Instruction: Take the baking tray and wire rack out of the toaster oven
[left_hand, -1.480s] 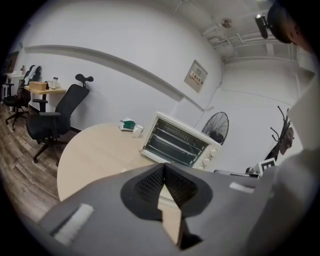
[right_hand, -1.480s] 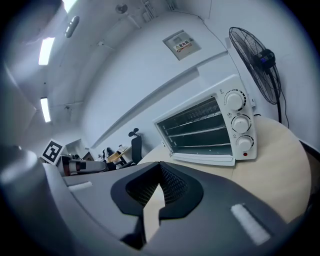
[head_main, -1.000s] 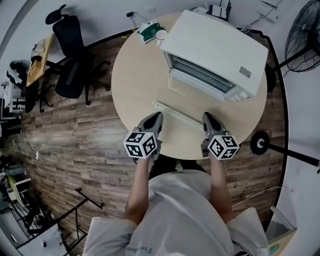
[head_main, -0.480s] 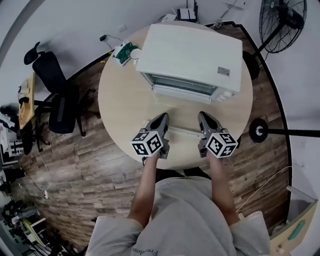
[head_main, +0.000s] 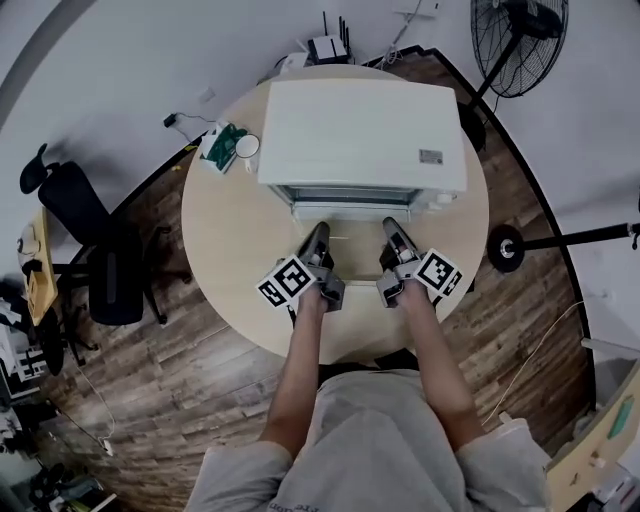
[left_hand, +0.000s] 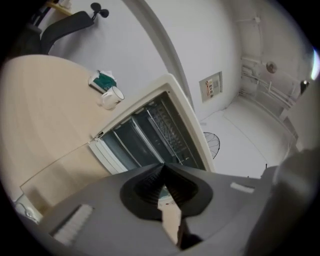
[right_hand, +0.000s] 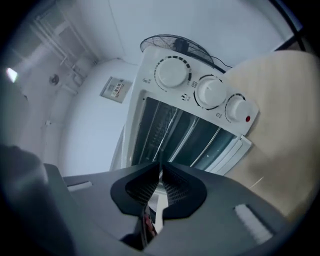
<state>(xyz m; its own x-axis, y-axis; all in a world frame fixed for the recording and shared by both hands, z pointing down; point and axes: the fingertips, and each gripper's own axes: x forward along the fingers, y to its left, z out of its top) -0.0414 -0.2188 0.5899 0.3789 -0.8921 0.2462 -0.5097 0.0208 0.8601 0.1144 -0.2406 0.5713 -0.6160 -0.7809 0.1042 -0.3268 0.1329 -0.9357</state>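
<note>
A white toaster oven (head_main: 360, 135) stands on the round table (head_main: 225, 240) with its glass door (left_hand: 117, 150) folded down flat toward me. Inside the dark cavity I see the wire rack (left_hand: 167, 125) and its bars (right_hand: 162, 127). I cannot make out a baking tray. My left gripper (head_main: 318, 235) and right gripper (head_main: 390, 228) hover side by side over the open door, both pointing into the oven mouth. The left gripper (left_hand: 164, 166) is shut with nothing between its pads. The right gripper (right_hand: 161, 167) is also shut and empty.
Three control knobs (right_hand: 210, 92) sit on the oven's right side. A white mug (head_main: 247, 146) and a green box (head_main: 220, 143) lie at the table's far left. A standing fan (head_main: 518, 32) is behind on the right, an office chair (head_main: 100, 270) on the left.
Both grippers moved forward over the table toward the oven mouth and rolled, coming closer together above the open door. Their jaws stayed shut.
</note>
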